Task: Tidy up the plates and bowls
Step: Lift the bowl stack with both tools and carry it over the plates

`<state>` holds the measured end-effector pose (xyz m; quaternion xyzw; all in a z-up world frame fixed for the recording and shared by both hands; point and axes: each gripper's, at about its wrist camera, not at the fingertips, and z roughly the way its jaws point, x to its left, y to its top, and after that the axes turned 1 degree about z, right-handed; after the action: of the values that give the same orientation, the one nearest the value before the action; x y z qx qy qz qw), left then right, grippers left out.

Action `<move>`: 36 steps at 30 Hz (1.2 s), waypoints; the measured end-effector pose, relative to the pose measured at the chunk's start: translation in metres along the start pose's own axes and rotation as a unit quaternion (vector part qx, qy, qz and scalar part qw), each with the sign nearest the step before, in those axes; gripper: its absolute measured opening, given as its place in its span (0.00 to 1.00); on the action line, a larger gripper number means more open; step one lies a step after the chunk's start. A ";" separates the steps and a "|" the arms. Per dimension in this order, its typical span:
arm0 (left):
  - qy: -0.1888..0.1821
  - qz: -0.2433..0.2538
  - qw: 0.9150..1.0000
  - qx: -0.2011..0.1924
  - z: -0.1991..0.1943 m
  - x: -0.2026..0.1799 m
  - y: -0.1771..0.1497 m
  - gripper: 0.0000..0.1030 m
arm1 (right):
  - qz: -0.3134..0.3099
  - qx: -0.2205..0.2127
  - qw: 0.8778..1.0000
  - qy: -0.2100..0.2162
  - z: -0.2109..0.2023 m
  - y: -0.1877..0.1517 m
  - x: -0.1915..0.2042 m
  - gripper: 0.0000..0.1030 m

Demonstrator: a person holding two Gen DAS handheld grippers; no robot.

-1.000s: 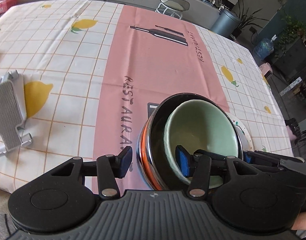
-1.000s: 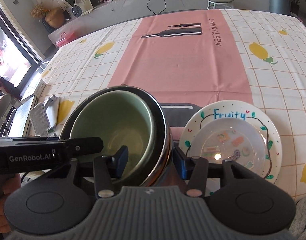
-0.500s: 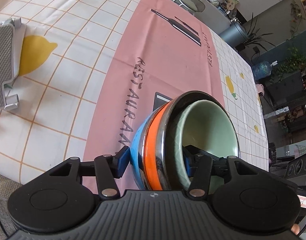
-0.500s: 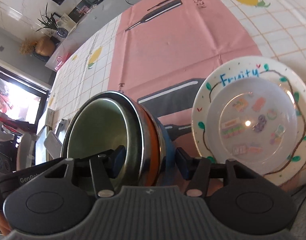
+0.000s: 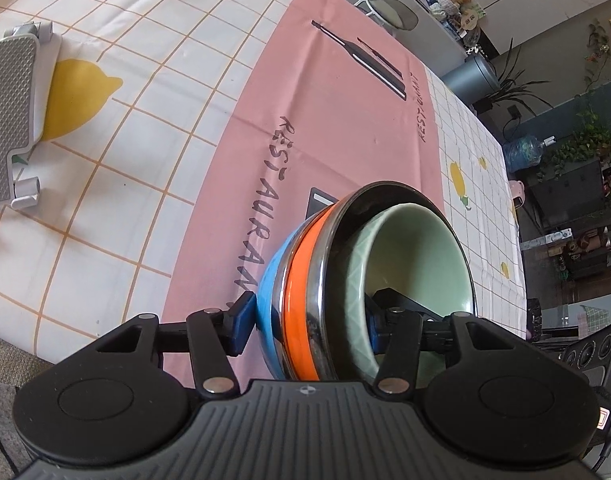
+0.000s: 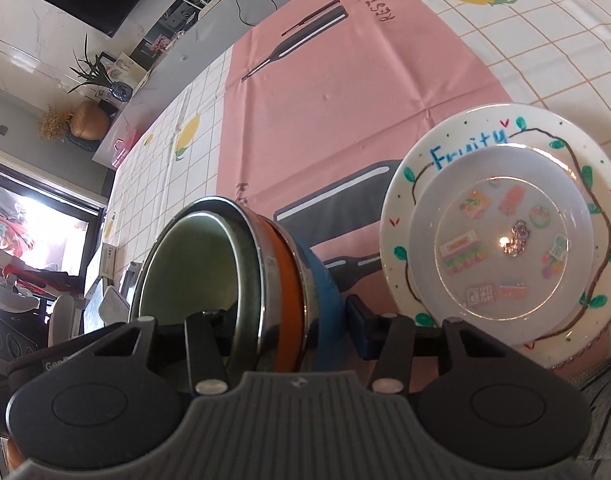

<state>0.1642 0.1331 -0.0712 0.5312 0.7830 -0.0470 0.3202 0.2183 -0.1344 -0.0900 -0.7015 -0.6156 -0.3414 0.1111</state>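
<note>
Since 1 s back both views have rolled: nested stack of bowls (image 5: 369,276) now sits tilted on edge vs. near upright before, mouth turned sideways. Stack = pale green ceramic bowl (image 5: 413,256) innermost, inside steel-rimmed orange bowl (image 5: 299,296), inside blue bowl (image 5: 271,292) outermost. Left gripper (image 5: 307,320) clamps the stack wall at mid width: one blue pad on blue outer wall, other pad inside green bowl. Right gripper (image 6: 289,320) grips opposite rim likewise; its jaws opened briefly then closed again w/ stack between them, outer pad right at the blue wall, contact not clear. Stack is over pink strip of lemon-print checked tablecloth (image 5: 145,92). Just beside it: white "Fruity" plate (image 6: 409,184) w/ smaller clear sticker plate (image 6: 501,236) on top. Grey mesh stand (image 5: 5,120) well apart at tablecloth's left edge.
</note>
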 end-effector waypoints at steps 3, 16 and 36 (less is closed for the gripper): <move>0.000 0.009 1.000 -0.010 -0.006 -0.007 -0.002 0.57 | 0.004 -0.005 1.000 0.008 -0.005 0.002 0.001 0.48; -0.053 0.060 0.996 -0.040 -0.017 -0.074 -0.002 0.57 | -0.033 -0.095 0.995 0.011 -0.083 0.010 0.000 0.48; -0.035 0.126 0.991 0.041 0.061 -0.127 -0.013 0.57 | 0.078 -0.094 0.992 -0.017 -0.104 0.019 -0.089 0.48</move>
<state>0.2100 0.0008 -0.0525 0.6365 0.6955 -0.0571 0.3285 0.2002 -0.2684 -0.0624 -0.7606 -0.5255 -0.3763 0.0603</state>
